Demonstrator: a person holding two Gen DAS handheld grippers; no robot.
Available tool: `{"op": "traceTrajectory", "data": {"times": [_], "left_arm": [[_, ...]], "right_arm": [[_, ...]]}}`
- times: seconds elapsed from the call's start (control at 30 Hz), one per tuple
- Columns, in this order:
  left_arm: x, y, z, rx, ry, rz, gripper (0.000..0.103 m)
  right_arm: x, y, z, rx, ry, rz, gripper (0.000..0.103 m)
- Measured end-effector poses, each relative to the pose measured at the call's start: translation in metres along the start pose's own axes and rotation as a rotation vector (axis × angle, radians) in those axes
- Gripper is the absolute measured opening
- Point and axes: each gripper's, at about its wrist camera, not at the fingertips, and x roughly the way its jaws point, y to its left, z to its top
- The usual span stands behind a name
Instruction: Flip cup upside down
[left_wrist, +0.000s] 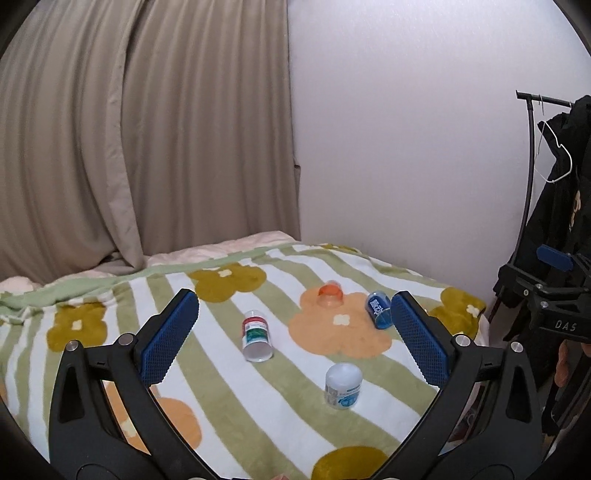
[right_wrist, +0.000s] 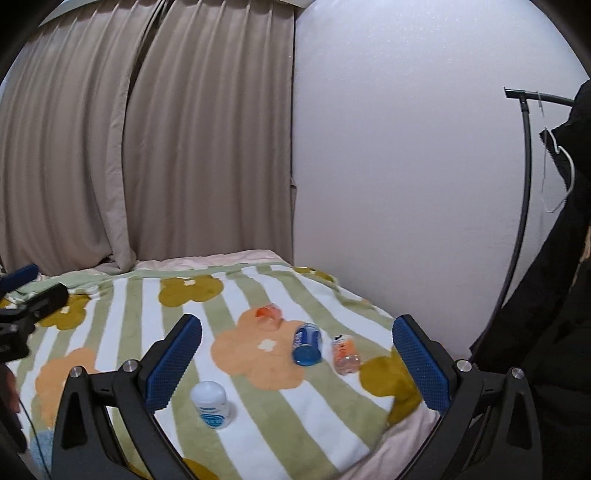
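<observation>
Your left tongs (left_wrist: 293, 326) and right tongs (right_wrist: 297, 354) gape empty above the striped, flowered bed blanket (right_wrist: 243, 417). The white cup (left_wrist: 342, 386) stands inverted, beige curtain (left_wrist: 147, 140) behind.

The right gripper (right_wrist: 295, 365) is held above a bed covered by a striped floral blanket (right_wrist: 122, 332), its blue-padded fingers (right_wrist: 173, 365) spread wide apart with nothing between them. Five cups are on the blanket:

- White cup with blue print (right_wrist: 211, 404): nearest the left finger, closed end uppermost.
- Blue cup (right_wrist: 306, 344): on its side, opening toward the camera.
- Clear cup with orange print (right_wrist: 345, 353): on its side, just right of the blue cup.
- Orange-topped clear cup (right_wrist: 269, 313): farther back, on an orange flower.

A beige curtain (right_wrist: 147, 147) and a white wall (right_wrist: 406, 147) stand behind the bed. Dark clothing (right_wrist: 554, 258) hangs at the right edge. Part of the left gripper (right_wrist: 22, 306) appears at the left edge.
</observation>
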Motion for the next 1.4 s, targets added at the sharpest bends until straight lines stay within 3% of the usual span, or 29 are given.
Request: {"op": "traceTrajectory", "data": {"times": [0.23, 0.87, 1.4], "left_arm": [[-0.012, -0.004, 0.008, -0.007, -0.057, 0.011, 0.103], [-0.017, -0.014, 0.009, -0.029, -0.076, -0.042, 0.103], [-0.019, -0.017, 0.011, -0.028, -0.086, -0.045, 0.103]], "right_arm": [[-0.009, -0.005, -0.001, 0.019, -0.023, -0.018, 0.103], [-0.012, -0.016, -0.001, 0.026, -0.029, -0.039, 0.103], [-0.012, -0.016, -0.001, 0.027, -0.030, -0.037, 0.103]]}}
